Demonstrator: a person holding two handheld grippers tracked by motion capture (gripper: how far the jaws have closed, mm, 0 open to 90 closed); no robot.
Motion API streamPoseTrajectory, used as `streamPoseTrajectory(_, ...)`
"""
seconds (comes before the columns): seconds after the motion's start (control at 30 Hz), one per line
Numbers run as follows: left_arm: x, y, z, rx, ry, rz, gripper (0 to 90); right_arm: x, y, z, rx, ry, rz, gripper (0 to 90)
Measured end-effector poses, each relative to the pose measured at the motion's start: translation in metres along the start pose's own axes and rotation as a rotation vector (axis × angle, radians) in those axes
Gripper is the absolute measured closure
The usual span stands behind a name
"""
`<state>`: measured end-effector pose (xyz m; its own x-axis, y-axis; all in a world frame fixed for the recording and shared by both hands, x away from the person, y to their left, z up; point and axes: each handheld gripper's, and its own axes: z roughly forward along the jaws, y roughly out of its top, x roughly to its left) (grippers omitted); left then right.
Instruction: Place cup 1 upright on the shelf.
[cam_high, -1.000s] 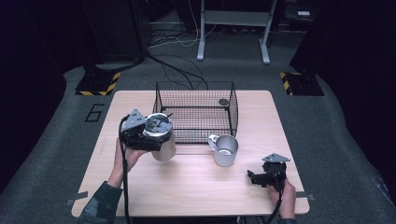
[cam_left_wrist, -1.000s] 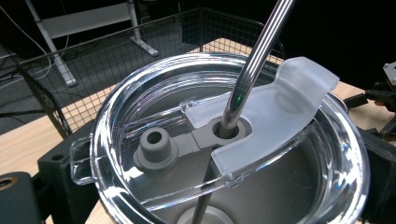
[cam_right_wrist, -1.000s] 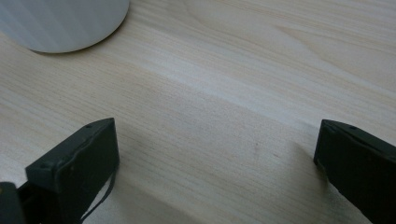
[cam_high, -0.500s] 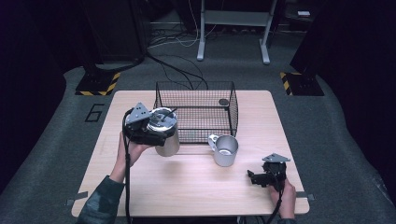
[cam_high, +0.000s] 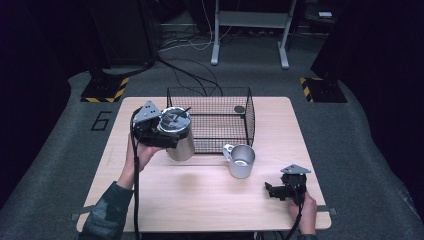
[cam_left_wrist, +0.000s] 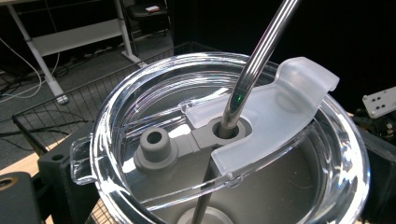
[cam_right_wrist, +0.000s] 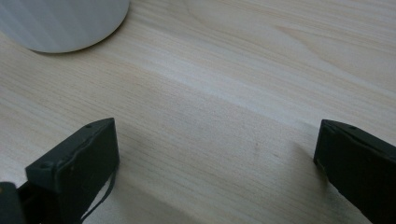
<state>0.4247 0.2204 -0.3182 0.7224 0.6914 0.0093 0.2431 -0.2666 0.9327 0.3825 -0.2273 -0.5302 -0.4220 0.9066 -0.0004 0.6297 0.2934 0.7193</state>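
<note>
From above, the left gripper (cam_high: 156, 131) has carried the steel tumbler (cam_high: 179, 137) a little further right and higher than a moment ago, up against the wire basket (cam_high: 212, 120), while the right gripper (cam_high: 280, 190) stays low by the mug (cam_high: 241, 160). The left gripper view has the clear lid (cam_left_wrist: 224, 144) and metal straw (cam_left_wrist: 254, 65) tight between the jaws. The right gripper view shows jaws spread wide over bare table (cam_right_wrist: 224, 93).
</note>
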Motion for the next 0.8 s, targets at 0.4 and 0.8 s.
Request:
streamPoseTrajectory(0.4,0.005,0.019,0.003,-0.013,0.019,0.017,4.1,0.0,0.0,0.0,0.0,0.0,0.0,0.0)
streamPoseTrajectory(0.8,0.014,0.031,0.013,-0.02,0.048,0.01,4.1,0.0,0.0,0.0,0.0,0.0,0.0,0.0)
